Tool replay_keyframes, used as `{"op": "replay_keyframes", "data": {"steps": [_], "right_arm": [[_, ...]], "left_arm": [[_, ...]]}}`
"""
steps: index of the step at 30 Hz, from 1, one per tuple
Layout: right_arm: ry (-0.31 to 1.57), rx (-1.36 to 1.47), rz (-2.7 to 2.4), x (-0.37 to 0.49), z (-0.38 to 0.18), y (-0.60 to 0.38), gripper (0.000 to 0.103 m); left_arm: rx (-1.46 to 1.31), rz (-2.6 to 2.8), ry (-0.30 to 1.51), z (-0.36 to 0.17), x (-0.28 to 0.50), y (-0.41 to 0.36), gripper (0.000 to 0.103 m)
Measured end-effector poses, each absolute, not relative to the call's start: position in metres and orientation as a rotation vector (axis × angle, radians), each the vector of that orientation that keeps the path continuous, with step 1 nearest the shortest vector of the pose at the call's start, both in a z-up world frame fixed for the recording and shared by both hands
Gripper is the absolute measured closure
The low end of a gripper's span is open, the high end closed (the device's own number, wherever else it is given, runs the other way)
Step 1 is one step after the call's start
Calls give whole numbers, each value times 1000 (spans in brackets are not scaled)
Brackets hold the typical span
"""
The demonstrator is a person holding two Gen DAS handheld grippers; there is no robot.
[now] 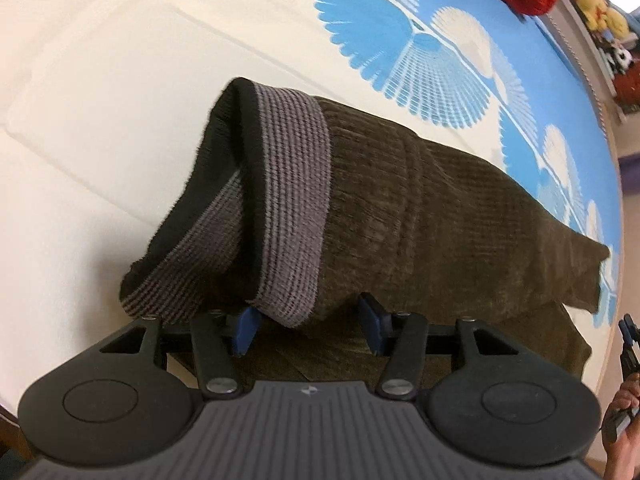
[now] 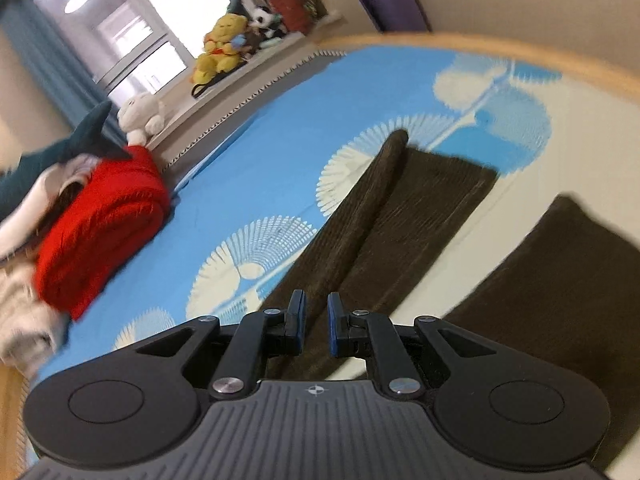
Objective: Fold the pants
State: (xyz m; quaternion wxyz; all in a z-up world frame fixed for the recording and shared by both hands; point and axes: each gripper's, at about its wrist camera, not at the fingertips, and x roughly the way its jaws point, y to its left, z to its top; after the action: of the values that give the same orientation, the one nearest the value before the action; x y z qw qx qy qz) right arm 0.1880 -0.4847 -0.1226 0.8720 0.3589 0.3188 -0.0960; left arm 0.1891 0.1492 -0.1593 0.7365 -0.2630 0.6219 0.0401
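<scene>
Dark olive corduroy pants [image 1: 420, 216] with a grey striped waistband [image 1: 288, 208] lie on a bed with a blue and cream cover [image 1: 100, 100]. My left gripper [image 1: 308, 330] is open, its jaws wide apart just in front of the waistband's near edge, which hangs between them. In the right wrist view the pant legs [image 2: 384, 224] stretch away over the cover, one edge rolled up. My right gripper [image 2: 317, 330] has its jaws a narrow gap apart, right over the near pant leg, with nothing clearly pinched. The right gripper also shows at the right edge of the left wrist view [image 1: 626, 340].
A red folded knit [image 2: 100, 224] and pale clothes [image 2: 24, 304] lie on the left of the bed. Plush toys [image 2: 220, 46] sit on a ledge by the window. The wooden bed edge [image 2: 520, 50] curves along the far side. A second dark fabric part [image 2: 560, 280] lies to the right.
</scene>
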Motion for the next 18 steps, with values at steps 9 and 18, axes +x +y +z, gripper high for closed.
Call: {"op": "replay_keyframes", "data": {"steps": [9,18], "right_arm": [[732,849,-203,266,-188,-497,71],[785,840,-276,316,-232,-499,61]], "left_arm": [[-543,178,1250,-134,193,154,73],[-475,215,1148,-119,198,153,76]]}}
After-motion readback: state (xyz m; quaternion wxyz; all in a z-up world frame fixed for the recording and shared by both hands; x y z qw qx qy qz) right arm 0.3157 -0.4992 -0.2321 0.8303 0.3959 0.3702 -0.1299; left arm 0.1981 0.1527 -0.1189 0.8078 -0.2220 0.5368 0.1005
